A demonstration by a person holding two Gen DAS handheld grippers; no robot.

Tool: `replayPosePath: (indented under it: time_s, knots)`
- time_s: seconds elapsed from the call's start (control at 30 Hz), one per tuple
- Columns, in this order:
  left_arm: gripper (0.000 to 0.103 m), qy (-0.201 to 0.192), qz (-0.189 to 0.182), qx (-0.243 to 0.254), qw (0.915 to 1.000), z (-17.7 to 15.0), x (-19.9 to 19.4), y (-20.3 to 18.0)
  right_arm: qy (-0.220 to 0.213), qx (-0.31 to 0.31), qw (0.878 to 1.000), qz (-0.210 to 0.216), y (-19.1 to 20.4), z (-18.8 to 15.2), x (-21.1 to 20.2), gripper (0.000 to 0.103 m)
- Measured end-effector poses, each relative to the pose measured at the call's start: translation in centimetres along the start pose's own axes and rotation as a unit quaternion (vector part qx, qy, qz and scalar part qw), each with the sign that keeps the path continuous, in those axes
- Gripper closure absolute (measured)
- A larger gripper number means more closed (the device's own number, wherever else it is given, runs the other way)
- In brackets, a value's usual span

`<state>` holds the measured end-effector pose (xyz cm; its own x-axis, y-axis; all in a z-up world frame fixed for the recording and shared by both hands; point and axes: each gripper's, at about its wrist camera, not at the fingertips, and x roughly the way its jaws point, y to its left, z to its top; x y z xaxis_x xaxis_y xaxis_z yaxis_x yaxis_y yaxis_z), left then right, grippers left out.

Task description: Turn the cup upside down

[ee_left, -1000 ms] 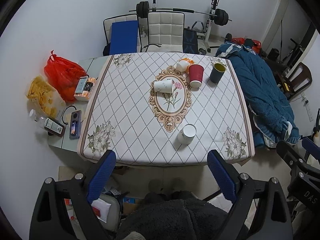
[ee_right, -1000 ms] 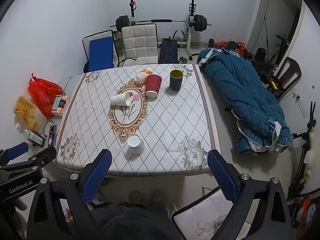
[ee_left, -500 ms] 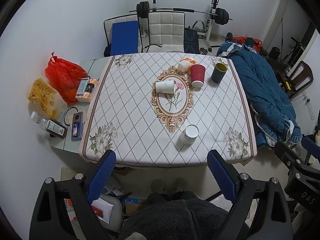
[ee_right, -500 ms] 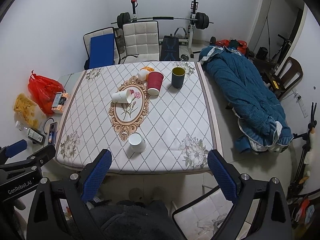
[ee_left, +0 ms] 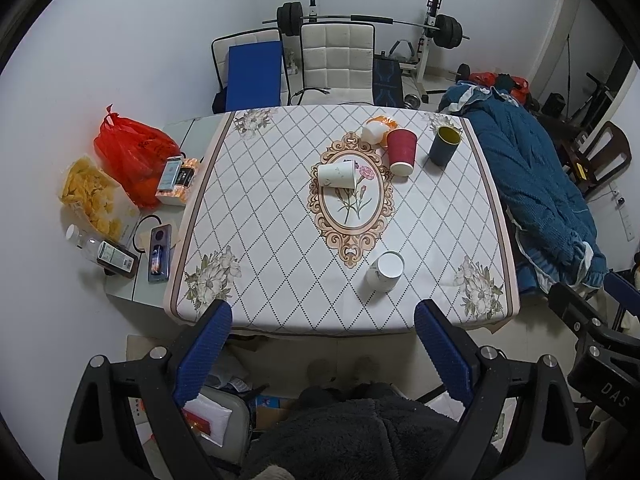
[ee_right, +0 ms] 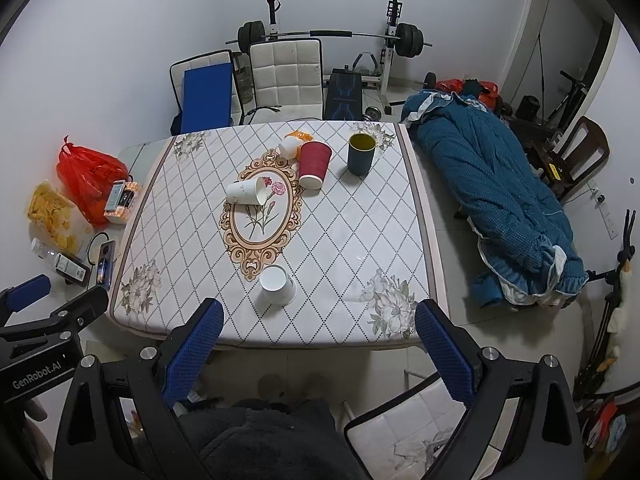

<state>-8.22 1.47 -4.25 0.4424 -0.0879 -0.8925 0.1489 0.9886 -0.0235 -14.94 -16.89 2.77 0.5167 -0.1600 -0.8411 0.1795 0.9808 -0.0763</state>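
In the right-wrist view, "GenRobot.AI" reads on your left gripper [ee_right: 44, 304] at lower left; your right gripper [ee_right: 318, 340] and the left both stand spread wide, holding nothing. The near white cup [ee_right: 277, 285] sits upright, just short of the table's [ee_right: 352, 292] lower edge, with bare cloth to its right.

the table [ee_left: 280, 240] sits slightly farther down both views than before.
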Motion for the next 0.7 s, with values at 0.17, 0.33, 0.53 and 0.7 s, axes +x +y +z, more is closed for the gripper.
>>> replayPosePath:
  time_s: [0.17,0.33,0.53,0.7]
  knots:
    - [0.009,0.004,-0.001,0.003,1.0,0.1,0.2,0.1,0.001,-0.001,1.0,0.0,0.0,0.1,0.2,0.004]
    - [0.009,0.011,-0.003,0.003,0.9999,0.1,0.6,-0.2,0.001,0.0,1.0,-0.001,0.1,0.1,0.2,0.004]
    - [0.009,0.012,-0.002,0.002,0.9999,0.2,0.8,-0.3,0.005,-0.002,1.0,-0.001,-0.6,0.0,0.6,0.004]
    - [0.009,0.013,0.0,0.002,0.9999,0.1,1.0,-0.5,0.006,-0.002,1.0,0.0,-0.9,-0.1,0.8,0.004]
